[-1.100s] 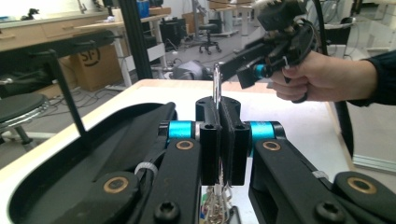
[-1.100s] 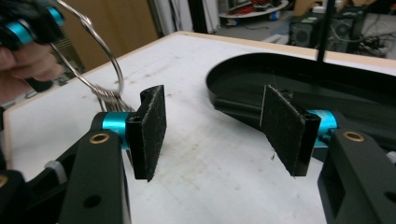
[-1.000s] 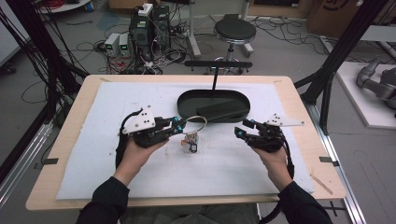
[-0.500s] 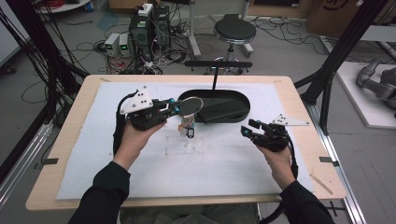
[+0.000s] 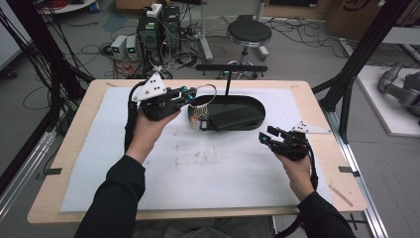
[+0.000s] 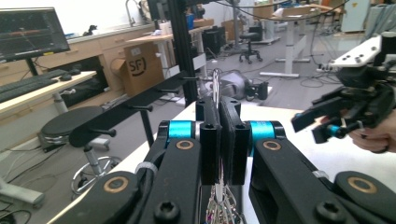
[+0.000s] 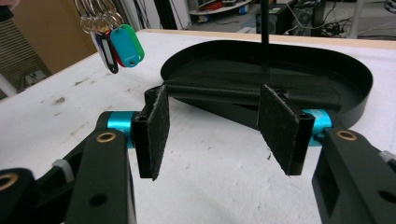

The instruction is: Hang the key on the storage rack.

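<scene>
A bunch of coloured key tags [image 5: 199, 119] hangs from a large wire ring [image 5: 207, 92] over the left end of the black oval tray [image 5: 261, 106]. My left gripper [image 5: 191, 95] is shut on that ring [image 6: 216, 80], held above the table, and the tags [image 6: 224, 205] dangle below its jaws. In the right gripper view the tags [image 7: 116, 42] hang at the upper left. A black post [image 5: 227, 82] rises from the tray to a crossbar with pegs [image 5: 231, 68]. My right gripper [image 5: 266, 138] rests open near the table's right side, pointing at the tray [image 7: 359, 93], nothing between its pads [image 7: 156, 126].
A flat black pouch [image 5: 233, 118] lies in the tray. A white mat [image 5: 198, 168] covers the wooden table. Beyond the far edge stand a stool [image 5: 248, 33], computers [image 5: 156, 29] and cables. The right gripper [image 6: 327, 119] appears at the right of the left gripper view.
My left gripper has lifted the key ring and carried it up and back toward the tray's left end. The right gripper has drawn back a little to the right.
</scene>
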The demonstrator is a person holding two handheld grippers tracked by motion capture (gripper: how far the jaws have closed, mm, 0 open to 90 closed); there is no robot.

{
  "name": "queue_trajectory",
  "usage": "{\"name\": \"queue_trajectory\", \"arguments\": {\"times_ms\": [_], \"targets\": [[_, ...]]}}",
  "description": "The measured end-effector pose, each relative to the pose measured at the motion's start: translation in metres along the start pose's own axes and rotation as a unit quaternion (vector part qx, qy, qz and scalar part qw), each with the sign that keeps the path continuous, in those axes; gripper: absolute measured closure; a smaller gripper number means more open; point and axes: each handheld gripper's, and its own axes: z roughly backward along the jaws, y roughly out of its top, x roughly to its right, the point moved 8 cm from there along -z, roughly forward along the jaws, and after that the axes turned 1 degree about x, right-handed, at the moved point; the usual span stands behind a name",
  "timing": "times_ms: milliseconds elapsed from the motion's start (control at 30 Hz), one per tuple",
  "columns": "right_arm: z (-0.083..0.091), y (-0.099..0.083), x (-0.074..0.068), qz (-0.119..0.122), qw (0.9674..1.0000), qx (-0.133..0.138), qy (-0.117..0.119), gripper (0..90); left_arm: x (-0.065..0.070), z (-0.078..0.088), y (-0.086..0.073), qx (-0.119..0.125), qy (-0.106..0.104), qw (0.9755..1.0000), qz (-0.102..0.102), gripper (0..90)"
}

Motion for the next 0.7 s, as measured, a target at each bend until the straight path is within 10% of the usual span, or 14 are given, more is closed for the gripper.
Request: {"name": "queue_trajectory", "arguments": {"times_ms": [700], "targets": [[0.01,0.002,0.017,-0.011,0.9992,0.013,-0.036,42.7,-0.041,-0.038,-0.009,-0.009,0.041,0.9989,0.019,86.5]]}}
